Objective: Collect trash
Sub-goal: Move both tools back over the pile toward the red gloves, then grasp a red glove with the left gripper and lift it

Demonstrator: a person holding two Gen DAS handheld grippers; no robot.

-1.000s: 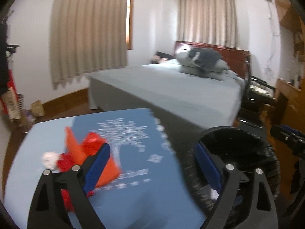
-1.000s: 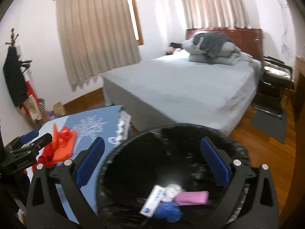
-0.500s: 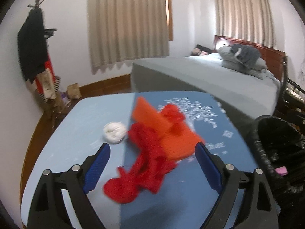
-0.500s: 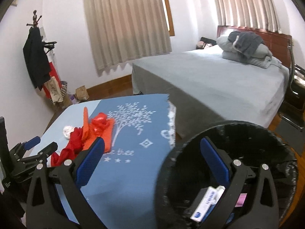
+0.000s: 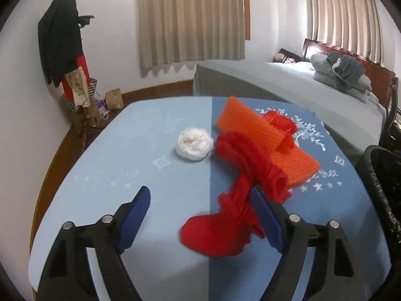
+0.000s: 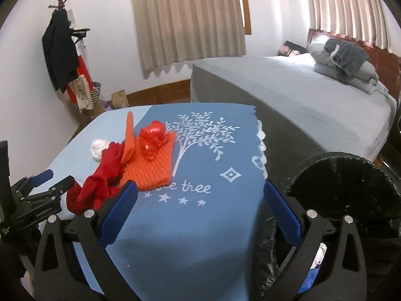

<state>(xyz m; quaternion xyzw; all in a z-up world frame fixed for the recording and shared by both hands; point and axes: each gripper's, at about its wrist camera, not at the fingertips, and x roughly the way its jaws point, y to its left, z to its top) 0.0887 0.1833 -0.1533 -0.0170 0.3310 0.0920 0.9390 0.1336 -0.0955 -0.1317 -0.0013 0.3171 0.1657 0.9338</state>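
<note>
On top of the blue tablecloth (image 5: 160,200) lie a crumpled red cloth (image 5: 240,175), an orange knitted mat (image 5: 263,135) and a white paper ball (image 5: 194,144). Both the left gripper (image 5: 200,215) and right gripper (image 6: 199,208) have jaws wide apart, holding nothing. A black-lined trash bin (image 6: 345,183) stands beside the table.

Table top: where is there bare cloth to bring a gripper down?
Free: the light-blue half left of the white wad, and the dark-blue stretch between the orange mesh and the black bin. Crowded: the middle, where red cloth, mesh and wad bunch together.
</note>
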